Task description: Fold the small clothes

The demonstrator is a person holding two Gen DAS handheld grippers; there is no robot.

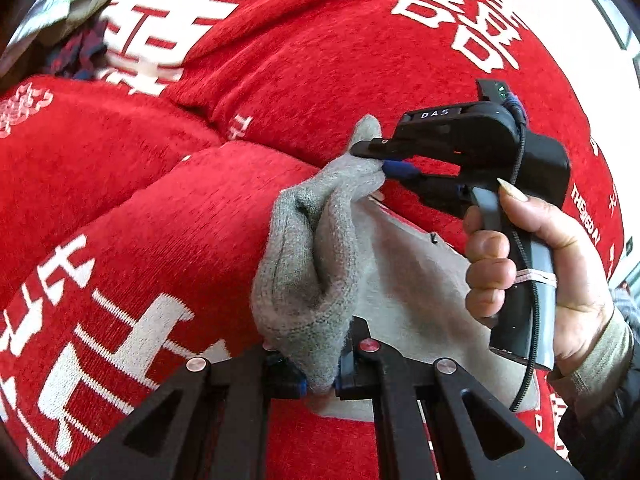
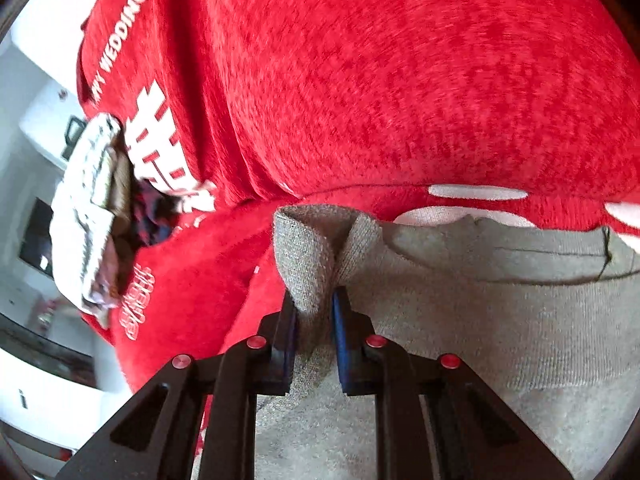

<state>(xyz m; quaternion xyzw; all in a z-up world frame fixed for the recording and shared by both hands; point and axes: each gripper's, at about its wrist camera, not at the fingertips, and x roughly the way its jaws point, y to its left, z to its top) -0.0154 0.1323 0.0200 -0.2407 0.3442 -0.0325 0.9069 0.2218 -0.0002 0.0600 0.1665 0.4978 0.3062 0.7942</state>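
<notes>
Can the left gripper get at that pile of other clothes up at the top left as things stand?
Probably not right away. The left gripper is shut on the grey garment, which the right gripper also pinches. The pile of clothes lies apart, across the red blanket.

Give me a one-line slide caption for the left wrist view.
Both tools, left and right, pinch a gray sock above a red blanket.
</notes>
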